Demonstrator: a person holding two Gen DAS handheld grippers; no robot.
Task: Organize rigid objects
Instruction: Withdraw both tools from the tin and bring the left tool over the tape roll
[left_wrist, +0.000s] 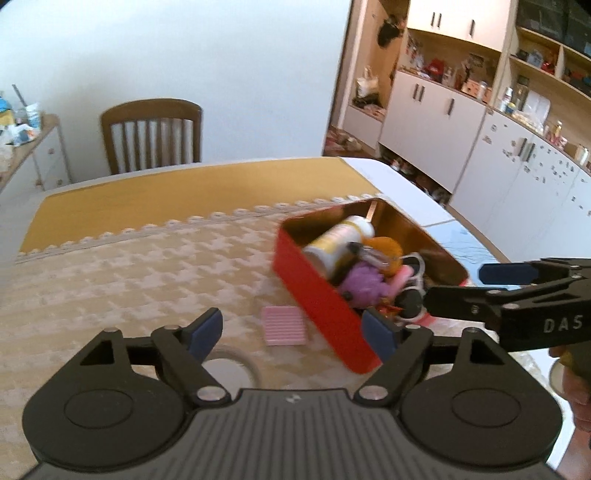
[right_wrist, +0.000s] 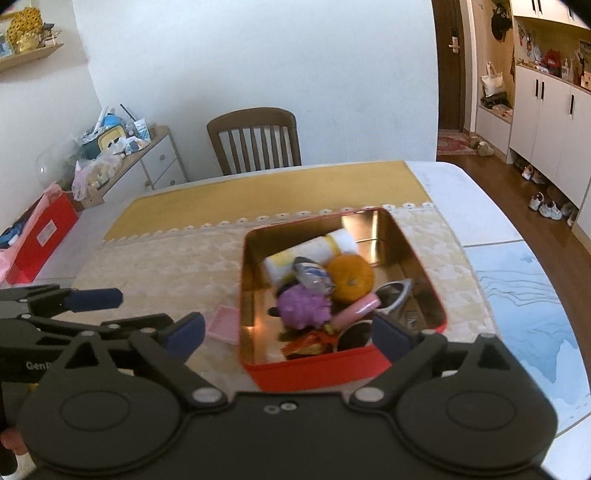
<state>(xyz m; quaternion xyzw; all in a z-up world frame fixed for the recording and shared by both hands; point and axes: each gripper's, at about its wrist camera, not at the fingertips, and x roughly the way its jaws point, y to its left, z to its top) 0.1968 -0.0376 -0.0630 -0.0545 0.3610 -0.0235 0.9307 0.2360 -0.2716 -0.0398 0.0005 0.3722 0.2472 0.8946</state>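
Note:
A red tin box (left_wrist: 317, 295) (right_wrist: 317, 373) with a gold inside stands on the patterned tablecloth. It holds a white and yellow bottle (left_wrist: 338, 240) (right_wrist: 314, 251), an orange (right_wrist: 351, 277), a purple toy (left_wrist: 360, 286) (right_wrist: 303, 306), a pink stick (right_wrist: 354, 312) and other small items. A pink striped card (left_wrist: 283, 325) (right_wrist: 223, 324) lies on the cloth beside the box's left wall. My left gripper (left_wrist: 293, 332) is open and empty, just above the card. My right gripper (right_wrist: 288, 334) is open and empty over the box's near end.
A clear round lid or ring (left_wrist: 231, 369) lies on the cloth under my left gripper. A wooden chair (left_wrist: 152, 134) (right_wrist: 255, 138) stands at the table's far side. The table edge (right_wrist: 517, 236) runs along the right. Cupboards (left_wrist: 443, 107) line the right wall.

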